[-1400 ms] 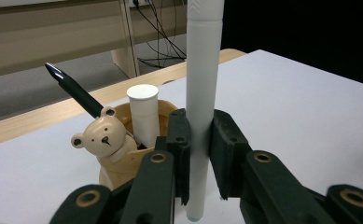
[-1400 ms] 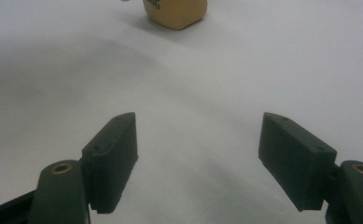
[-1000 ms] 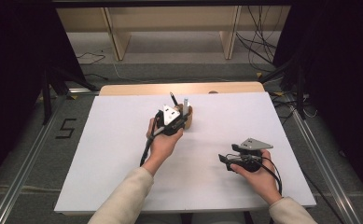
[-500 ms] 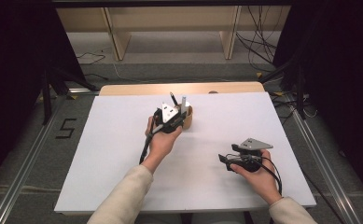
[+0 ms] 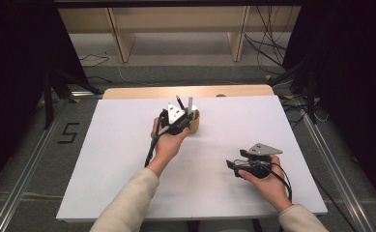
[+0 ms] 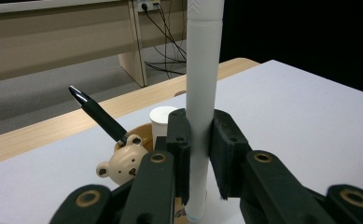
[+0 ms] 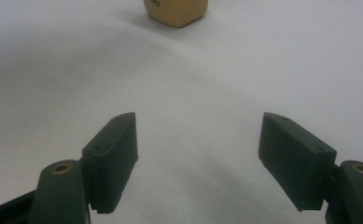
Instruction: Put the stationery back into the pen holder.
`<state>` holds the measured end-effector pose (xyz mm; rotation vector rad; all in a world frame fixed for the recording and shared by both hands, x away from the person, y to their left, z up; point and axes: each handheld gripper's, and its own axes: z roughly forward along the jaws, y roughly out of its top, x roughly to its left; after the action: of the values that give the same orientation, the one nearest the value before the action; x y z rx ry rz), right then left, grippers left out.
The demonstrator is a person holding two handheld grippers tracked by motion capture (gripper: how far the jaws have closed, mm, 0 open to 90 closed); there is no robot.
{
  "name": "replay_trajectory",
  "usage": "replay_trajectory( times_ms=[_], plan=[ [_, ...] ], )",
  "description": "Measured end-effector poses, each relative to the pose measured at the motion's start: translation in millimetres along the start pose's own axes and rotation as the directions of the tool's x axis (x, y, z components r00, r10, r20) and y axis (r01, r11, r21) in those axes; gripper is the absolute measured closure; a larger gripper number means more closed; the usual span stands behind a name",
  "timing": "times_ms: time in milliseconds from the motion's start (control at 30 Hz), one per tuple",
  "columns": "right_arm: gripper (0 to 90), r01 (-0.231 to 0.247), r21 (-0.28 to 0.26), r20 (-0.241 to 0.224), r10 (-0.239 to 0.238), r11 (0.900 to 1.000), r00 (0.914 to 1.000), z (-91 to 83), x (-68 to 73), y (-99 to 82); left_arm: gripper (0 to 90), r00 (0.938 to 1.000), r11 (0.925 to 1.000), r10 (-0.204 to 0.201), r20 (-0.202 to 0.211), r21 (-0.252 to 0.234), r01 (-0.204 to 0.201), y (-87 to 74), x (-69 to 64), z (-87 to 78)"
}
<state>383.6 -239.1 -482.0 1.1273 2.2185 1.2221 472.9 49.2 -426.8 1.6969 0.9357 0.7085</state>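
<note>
My left gripper (image 6: 198, 154) is shut on an upright white marker (image 6: 202, 84), its pads pressing the barrel from both sides. Just behind it stands a tan bear-shaped holder (image 6: 123, 161) with a black pen (image 6: 97, 116) leaning out of it and a white cap-like piece (image 6: 163, 119) inside. In the high view the left gripper (image 5: 178, 118) sits at the holder (image 5: 194, 123) near the table's far middle, the marker (image 5: 190, 104) rising above it. My right gripper (image 7: 198, 158) stands open over bare white table, and rests at the near right (image 5: 234, 166) in the high view.
The white table top (image 5: 127, 164) has a wooden strip (image 5: 142, 92) along its far edge. Beyond stand wooden furniture legs (image 5: 120, 38) and loose cables (image 5: 267, 43) on the floor. The tan holder's base (image 7: 175, 11) shows far ahead of the right gripper.
The left hand with the marker has shifted slightly toward the holder. The right hand has stayed in place.
</note>
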Motion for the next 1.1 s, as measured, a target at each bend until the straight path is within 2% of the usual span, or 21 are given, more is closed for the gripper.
replay_trajectory(
  times_ms=[1100],
  plan=[
    [29.0, -0.001, 0.008, 0.0, 0.001, 1.0, 1.0, 0.7, -0.3, -0.6, 78.4, 1.0, 0.9998, -0.005, -0.005, -0.019, 0.005, 11.7, 3.6, 4.2]
  ],
)
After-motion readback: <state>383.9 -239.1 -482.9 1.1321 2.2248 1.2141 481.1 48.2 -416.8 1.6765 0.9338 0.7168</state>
